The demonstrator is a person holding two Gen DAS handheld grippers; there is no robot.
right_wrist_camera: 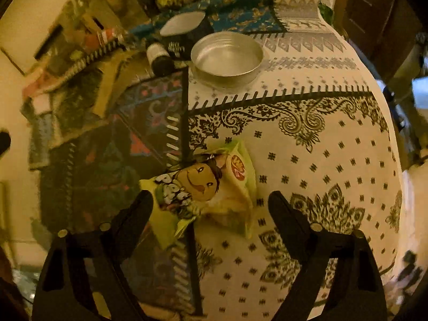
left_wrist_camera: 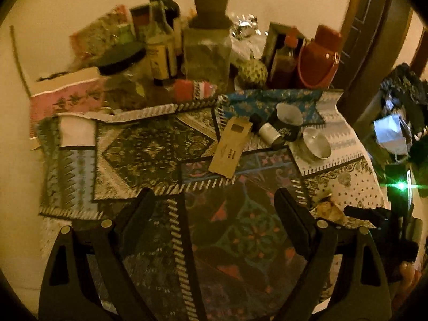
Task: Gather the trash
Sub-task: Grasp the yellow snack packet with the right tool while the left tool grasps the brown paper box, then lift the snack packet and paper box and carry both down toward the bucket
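Observation:
A crumpled green snack wrapper (right_wrist_camera: 206, 192) with a cartoon face lies on the patterned tablecloth (right_wrist_camera: 321, 160), between the tips of my open right gripper (right_wrist_camera: 211, 200); I cannot tell whether the fingers touch it. The wrapper shows small in the left wrist view (left_wrist_camera: 329, 208), to the right of my left gripper (left_wrist_camera: 214, 198), which is open and empty above the cloth. A flat brown cardboard packet (left_wrist_camera: 230, 147) lies mid-table. A small white-and-black bottle (left_wrist_camera: 270, 133) lies on its side beside a dark paper cup (left_wrist_camera: 287, 120).
A metal bowl (right_wrist_camera: 227, 56) stands beyond the wrapper, also seen in the left wrist view (left_wrist_camera: 317, 143). Bottles (left_wrist_camera: 160, 50), a glass jar (left_wrist_camera: 207, 50), a red jug (left_wrist_camera: 318, 56) and a round green fruit (left_wrist_camera: 252, 73) crowd the back. The table edge curves at the right (right_wrist_camera: 396, 176).

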